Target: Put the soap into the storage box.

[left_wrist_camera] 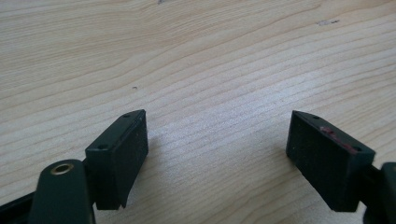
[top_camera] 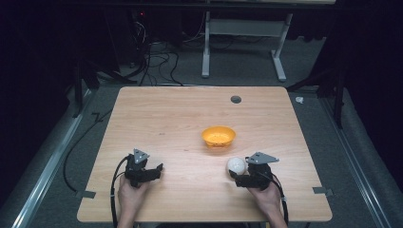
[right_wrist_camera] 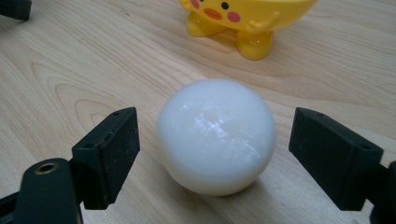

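Resting on the counter near its front edge, toward the front right corner, the white ball sits between the spread jaws of the right gripper, with a gap on each side so neither pad touches it. The yellow bowl stands just behind the ball, toward the counter's middle. The left gripper, near the front left corner, has its jaws released over bare wood.
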Motion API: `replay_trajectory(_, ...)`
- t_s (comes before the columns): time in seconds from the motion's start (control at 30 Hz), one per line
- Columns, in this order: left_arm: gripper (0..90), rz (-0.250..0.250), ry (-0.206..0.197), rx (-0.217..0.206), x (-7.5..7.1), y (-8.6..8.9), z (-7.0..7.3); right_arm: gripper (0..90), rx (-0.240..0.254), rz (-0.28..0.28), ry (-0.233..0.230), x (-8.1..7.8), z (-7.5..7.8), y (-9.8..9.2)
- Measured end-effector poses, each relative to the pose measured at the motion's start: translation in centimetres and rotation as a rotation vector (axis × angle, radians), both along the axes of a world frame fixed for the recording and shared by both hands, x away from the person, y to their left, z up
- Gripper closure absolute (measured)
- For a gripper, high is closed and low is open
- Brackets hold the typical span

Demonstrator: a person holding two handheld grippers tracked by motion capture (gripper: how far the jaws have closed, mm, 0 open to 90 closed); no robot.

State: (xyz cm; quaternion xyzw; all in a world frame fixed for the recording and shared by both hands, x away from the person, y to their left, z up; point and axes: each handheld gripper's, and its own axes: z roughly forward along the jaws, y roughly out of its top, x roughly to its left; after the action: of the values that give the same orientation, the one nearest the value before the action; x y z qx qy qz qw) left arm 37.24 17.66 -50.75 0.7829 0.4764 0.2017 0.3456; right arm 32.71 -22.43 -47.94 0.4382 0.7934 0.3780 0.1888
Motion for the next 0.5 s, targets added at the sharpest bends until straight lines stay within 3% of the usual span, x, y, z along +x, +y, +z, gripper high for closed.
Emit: replay_trajectory(0.5, 21.2, 0.0, 0.0, 0.0, 0.0, 0.0, 0.0, 16.0, -0.045, 0.003, 0.037, 1.1, -1.1, 1.1)
